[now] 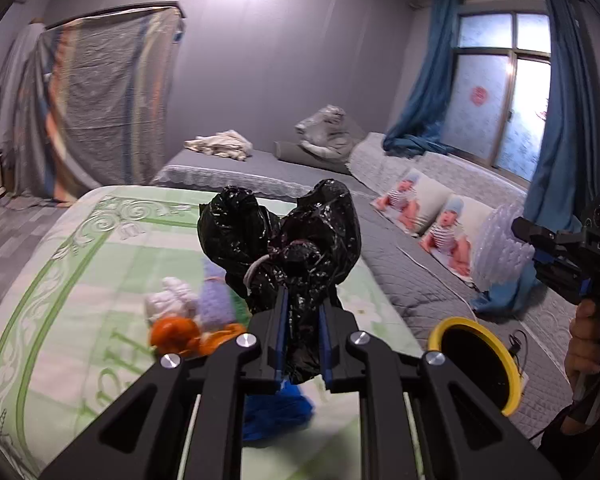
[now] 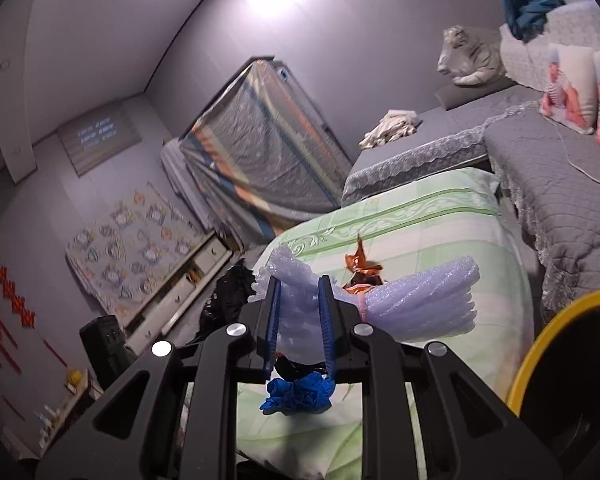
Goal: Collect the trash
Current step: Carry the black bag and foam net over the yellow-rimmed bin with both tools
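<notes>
Hanging above the green quilt (image 1: 60, 280), the left gripper (image 1: 305, 304) has its fingers (image 1: 278, 320) clamped on a black bag (image 1: 284, 236), lifted clear of the bedding. The right gripper (image 2: 298, 292) pinches lilac foam wrap (image 2: 420, 300) between narrow fingers (image 2: 274, 308), also held off the quilt. White, orange and blue scraps (image 1: 176, 320) lie on the quilt under the bag. A yellow-rimmed bin (image 1: 480, 360) stands near right, mouth open. The grey bed (image 1: 260, 168) lies far, the window (image 1: 496, 92) far right; bare floor (image 1: 12, 236) shows left.
</notes>
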Demonstrator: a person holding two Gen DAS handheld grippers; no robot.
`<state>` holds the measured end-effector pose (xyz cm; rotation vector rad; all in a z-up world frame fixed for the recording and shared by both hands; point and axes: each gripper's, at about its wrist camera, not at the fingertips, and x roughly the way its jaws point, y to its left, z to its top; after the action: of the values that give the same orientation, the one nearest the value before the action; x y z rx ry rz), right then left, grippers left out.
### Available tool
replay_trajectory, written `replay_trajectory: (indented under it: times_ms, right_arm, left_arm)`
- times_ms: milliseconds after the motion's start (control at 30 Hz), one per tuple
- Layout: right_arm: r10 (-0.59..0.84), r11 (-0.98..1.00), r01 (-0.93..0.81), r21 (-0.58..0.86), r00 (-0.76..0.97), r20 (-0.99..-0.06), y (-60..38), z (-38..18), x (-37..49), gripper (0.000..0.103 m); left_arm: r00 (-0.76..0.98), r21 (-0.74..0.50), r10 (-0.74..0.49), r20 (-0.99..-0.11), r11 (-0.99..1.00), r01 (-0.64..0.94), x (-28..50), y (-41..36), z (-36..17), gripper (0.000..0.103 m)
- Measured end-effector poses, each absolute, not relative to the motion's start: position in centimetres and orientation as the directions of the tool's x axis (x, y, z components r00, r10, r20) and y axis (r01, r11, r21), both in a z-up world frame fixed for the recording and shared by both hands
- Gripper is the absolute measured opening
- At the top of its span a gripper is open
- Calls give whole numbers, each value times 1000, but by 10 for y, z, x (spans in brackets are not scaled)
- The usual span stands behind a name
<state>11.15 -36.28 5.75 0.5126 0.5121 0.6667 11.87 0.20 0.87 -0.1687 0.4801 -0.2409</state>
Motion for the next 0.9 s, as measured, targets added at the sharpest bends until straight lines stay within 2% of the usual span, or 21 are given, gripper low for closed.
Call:
replay_trajectory:
  times_ms: [400, 633, 900]
  right_arm:
    - [491, 683, -273, 677, 859, -149, -496, 46, 49, 18]
    - [357, 719, -142, 680, 915, -187, -543, 21, 35, 18]
    - [280, 722, -27, 692, 925, -256, -566, -17, 40, 18]
  left_arm:
    - [745, -226, -481, -462, 876, 426, 150, -112, 13, 12]
    - [656, -244, -591, -470, 801, 547, 175, -184, 3, 12]
    - [562, -273, -637, -527, 754, 598, 198, -245, -35, 12]
